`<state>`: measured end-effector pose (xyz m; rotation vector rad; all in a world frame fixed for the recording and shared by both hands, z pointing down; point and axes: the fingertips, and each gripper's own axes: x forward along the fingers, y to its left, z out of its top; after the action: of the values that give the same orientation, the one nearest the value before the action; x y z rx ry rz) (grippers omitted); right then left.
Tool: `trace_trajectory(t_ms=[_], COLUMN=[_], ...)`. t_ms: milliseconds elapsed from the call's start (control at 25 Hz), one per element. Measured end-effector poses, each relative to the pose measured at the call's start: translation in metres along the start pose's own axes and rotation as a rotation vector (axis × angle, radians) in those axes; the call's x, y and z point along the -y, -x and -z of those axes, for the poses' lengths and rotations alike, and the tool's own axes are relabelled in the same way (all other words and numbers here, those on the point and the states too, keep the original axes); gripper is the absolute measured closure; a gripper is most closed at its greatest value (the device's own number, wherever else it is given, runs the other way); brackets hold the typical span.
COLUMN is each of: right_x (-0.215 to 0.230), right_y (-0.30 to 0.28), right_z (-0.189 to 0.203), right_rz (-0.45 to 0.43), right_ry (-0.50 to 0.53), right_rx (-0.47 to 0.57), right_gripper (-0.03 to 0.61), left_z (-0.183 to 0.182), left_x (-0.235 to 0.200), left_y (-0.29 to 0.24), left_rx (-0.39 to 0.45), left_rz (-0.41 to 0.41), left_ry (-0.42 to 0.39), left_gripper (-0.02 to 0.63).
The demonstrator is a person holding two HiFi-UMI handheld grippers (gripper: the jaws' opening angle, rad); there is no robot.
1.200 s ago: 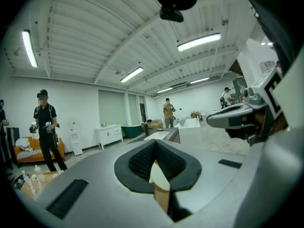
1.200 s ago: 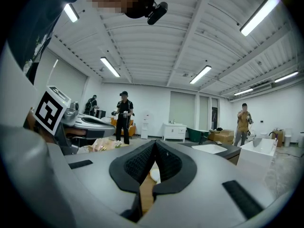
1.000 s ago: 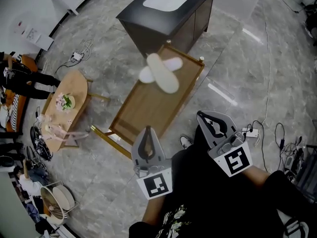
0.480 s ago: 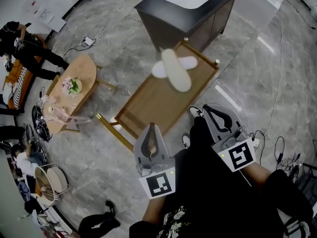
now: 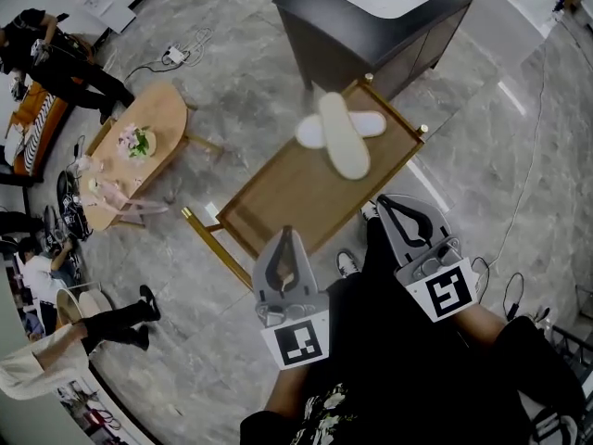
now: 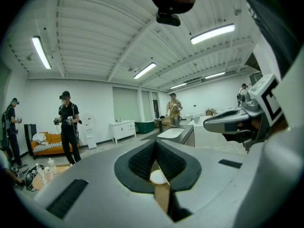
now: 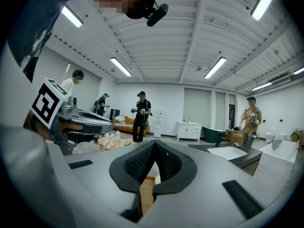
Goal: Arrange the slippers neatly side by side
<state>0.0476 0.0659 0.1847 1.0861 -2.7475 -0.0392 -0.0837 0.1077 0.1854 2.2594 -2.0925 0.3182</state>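
Floor: grey stone tiling is spreading under everything, with a dark sink cabinet (image 5: pixel 371 40) standing beyond the far end of a rimmed wooden table (image 5: pixel 278 197).
Left gripper (image 5: pixel 285 236): its jaws are pressing together on nothing, and it is hovering over the tabletop's near edge.
Slippers: the upper slipper (image 5: pixel 345 142) is lying across the lower slipper (image 5: pixel 311 133) at the tabletop's far end, toward the far right corner.
Right gripper (image 5: pixel 387 206): its jaws are also closed and empty, and it is hanging just off the tabletop's near right edge.
Risk, closed jaws: neither tool is going to take a slipper until it opens, so arriving closed would probably mean shoving the pair along the wood.
Risk, overlap: pulling the lower slipper first would likely be dragging the upper one askew, or tipping it over the far rim.
Risk, reach: the slippers are lying well away from both tools, so a long stretch could be knocking the table's near edge.
Counts, left to right: bystanders (image 5: pixel 56 58) three; oval side table (image 5: pixel 167 109) one; wooden table one; grippers two; white slippers two; sink cabinet one.
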Motion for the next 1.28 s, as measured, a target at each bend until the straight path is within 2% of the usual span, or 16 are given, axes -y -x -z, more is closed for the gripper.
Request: trace_trajectory(t_ms=[360, 520, 720, 800, 960, 1120, 1280], right_x=[0.040, 0.062, 0.083, 0.091, 0.105, 0.116, 0.126], right_y=[-0.041, -0.059, -0.080, -0.088, -0.108, -0.127, -0.141], right_z=[0.002, 0.003, 0.005, 0.013, 0.035, 0.046, 0.061], right_rz=[-0.053, -0.079, -0.142, -0.176, -0.259, -0.328, -0.381], right_ry=[0.011, -0.008, 0.039, -0.001, -0.130, -0.112, -0.107], right_rx=[-0.025, -0.025, -0.020, -0.033, -0.106, -0.127, -0.145], right_gripper=[0.580, 0.580, 0.580, 0.580, 0.580, 0.574, 0.521], left_z=[-0.003, -0.005, -0.007, -0.004, 0.001, 0.010, 0.019], left_x=[-0.002, 0.001, 0.007, 0.012, 0.019, 0.021, 0.026], left_y=[-0.053, -0.077, -0.102, -0.109, -0.123, -0.137, -0.153], left_rx=[-0.051, -0.065, -0.092, -0.111, -0.160, -0.195, -0.217], left_rz=[-0.011, -0.033, -0.067, -0.086, -0.096, -0.138, -0.191], left_ry=[-0.016, 0.010, -0.023, -0.011, -0.041, -0.011, 0.037], left_gripper=[0.611, 0.611, 0.611, 0.611, 0.611, 0.611, 0.611])
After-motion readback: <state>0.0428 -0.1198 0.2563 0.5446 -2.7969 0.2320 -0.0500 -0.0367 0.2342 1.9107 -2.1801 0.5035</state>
